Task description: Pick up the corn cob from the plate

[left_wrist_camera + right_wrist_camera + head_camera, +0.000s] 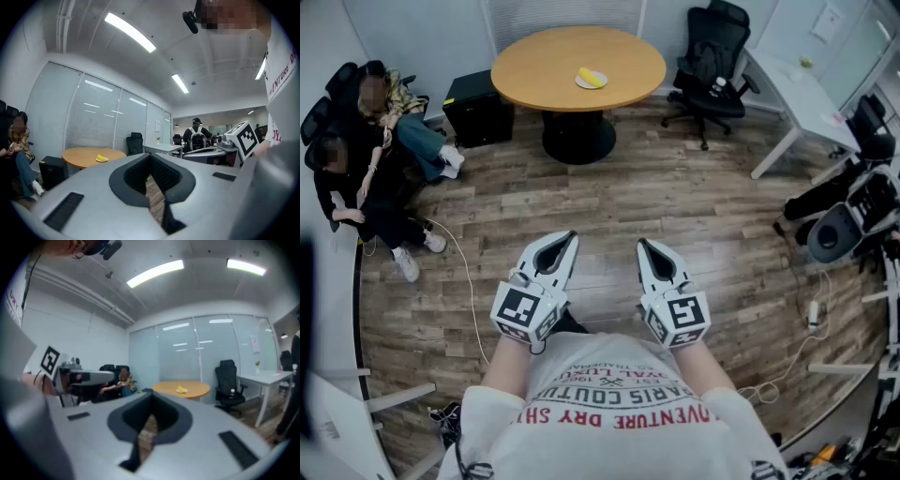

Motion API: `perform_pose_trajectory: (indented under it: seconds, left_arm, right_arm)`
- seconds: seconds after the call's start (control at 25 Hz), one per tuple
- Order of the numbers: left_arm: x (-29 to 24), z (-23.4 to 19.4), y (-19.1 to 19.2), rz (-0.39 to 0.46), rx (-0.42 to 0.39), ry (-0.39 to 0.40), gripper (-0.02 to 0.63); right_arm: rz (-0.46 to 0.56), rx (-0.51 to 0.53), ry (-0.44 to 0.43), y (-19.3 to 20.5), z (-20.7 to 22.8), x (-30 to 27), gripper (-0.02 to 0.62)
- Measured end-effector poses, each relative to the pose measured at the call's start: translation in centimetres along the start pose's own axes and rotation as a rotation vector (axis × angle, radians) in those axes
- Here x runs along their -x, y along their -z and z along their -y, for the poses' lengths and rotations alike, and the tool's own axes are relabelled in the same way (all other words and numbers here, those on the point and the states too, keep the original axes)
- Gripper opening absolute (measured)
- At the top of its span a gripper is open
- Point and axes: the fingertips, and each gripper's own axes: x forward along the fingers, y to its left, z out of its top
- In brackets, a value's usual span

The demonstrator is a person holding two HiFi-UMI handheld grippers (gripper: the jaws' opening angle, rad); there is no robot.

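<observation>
A yellow corn cob (592, 78) lies on a small white plate (581, 83) on the round wooden table (534, 66) across the room. Both grippers are held close to my body, far from the table and side by side above the wood floor. My left gripper (572, 237) is shut with nothing in it. My right gripper (643, 244) is shut and empty too. The left gripper view looks over the closed jaws (150, 155) to the corn cob (101, 158), far off at the left. In the right gripper view the corn cob (181, 389) lies a little right of the closed jaws (152, 395).
Two people sit on chairs at the left wall (366, 141). A black box (476, 108) stands beside the table's foot, a black office chair (712, 66) and a white desk (797, 89) to its right. Cables (469, 291) trail over the floor. A person with a backpack (196, 136) stands farther off.
</observation>
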Motion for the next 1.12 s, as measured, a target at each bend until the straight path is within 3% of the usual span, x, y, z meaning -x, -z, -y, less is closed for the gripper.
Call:
perform_pose_trajectory:
  seconds: [0.44, 0.72, 0.92, 1.12]
  left_arm:
    - [-0.9, 0.7, 0.7, -0.016, 0.013, 0.007, 0.032]
    - [-1.9, 0.0, 1.4, -0.038, 0.027, 0.019, 0.032]
    - [-3.6, -2.4, 2.4, -0.06, 0.049, 0.036, 0.032]
    - [-6.0, -7.6, 1.8, -0.049, 0.054, 0.058, 0.032]
  right_arm:
    - [-0.012, -0.017, 0.002, 0.8, 0.9, 0.2, 0.028]
    - [-0.005, -0.051, 0.048, 1.1, 2.2, -0.3, 0.028]
    - [-0.038, -0.092, 0.07, 1.9, 3.1, -3.2, 0.029]
    - [-0.039, -0.088, 0.089, 1.1, 3.3, -8.3, 0.029]
